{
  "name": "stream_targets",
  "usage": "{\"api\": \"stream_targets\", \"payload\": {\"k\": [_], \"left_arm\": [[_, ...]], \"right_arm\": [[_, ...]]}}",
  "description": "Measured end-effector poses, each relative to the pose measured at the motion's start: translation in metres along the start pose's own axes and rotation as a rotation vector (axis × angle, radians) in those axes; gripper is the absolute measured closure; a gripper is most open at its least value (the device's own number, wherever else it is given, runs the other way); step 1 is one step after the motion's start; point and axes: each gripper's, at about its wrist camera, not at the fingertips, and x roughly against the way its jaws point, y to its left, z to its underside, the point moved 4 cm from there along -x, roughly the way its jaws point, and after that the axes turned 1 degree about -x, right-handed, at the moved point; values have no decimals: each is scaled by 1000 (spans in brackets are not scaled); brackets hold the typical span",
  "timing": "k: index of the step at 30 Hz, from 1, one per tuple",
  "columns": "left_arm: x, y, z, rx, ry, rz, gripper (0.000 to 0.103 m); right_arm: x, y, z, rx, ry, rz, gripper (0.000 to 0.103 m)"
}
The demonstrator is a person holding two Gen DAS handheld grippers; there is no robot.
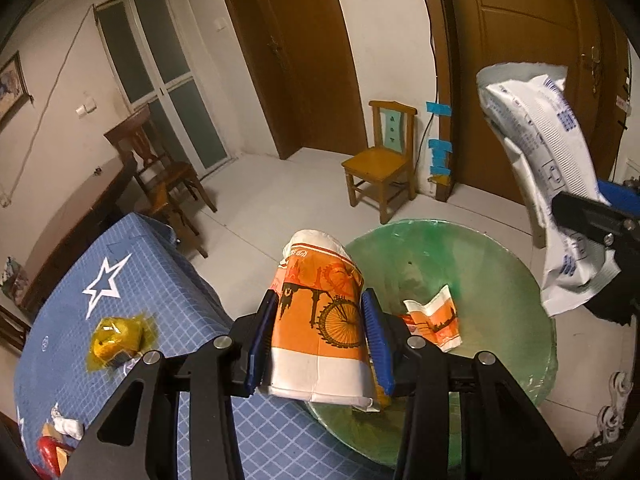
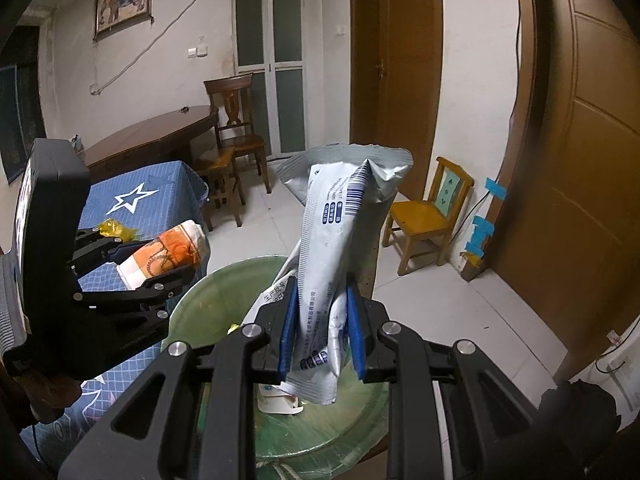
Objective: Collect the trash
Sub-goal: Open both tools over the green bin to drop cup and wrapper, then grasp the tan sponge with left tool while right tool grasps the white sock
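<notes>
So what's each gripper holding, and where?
Left gripper: orange paper cup, across its body. Right gripper: white wrapper, near its lower end.

off-white walls (image 2: 168, 20) and a pale tiled floor (image 1: 288, 184) under dim indoor light. two brown wooden doors (image 1: 532, 60), a frosted glass double door (image 2: 270, 60), a framed picture (image 2: 122, 4), a small yellow chair (image 1: 380, 160), a dark chair (image 2: 236, 120) beside a dark wooden table (image 2: 160, 136).

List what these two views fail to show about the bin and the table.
- Green-lined trash bin: left wrist view, its floor hidden by the orange paper cup in the left gripper; right wrist view, by the white plastic wrapper in the right gripper.
- Blue checked tablecloth: near corner items cut off by the frame.
</notes>
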Motion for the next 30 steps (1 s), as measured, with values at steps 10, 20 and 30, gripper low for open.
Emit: {"api": "stream_targets", "payload": {"k": [10, 20, 30], "left_arm": [[0, 21, 1, 36, 10, -7, 26], [30, 43, 10, 102, -26, -29, 26], [85, 77, 54, 203, -62, -62, 24]], "right_arm": [[-18, -2, -1, -11, 29, -26, 62], [-12, 10, 1, 9, 14, -26, 62], [-1, 62, -2, 72, -20, -108, 62]]}}
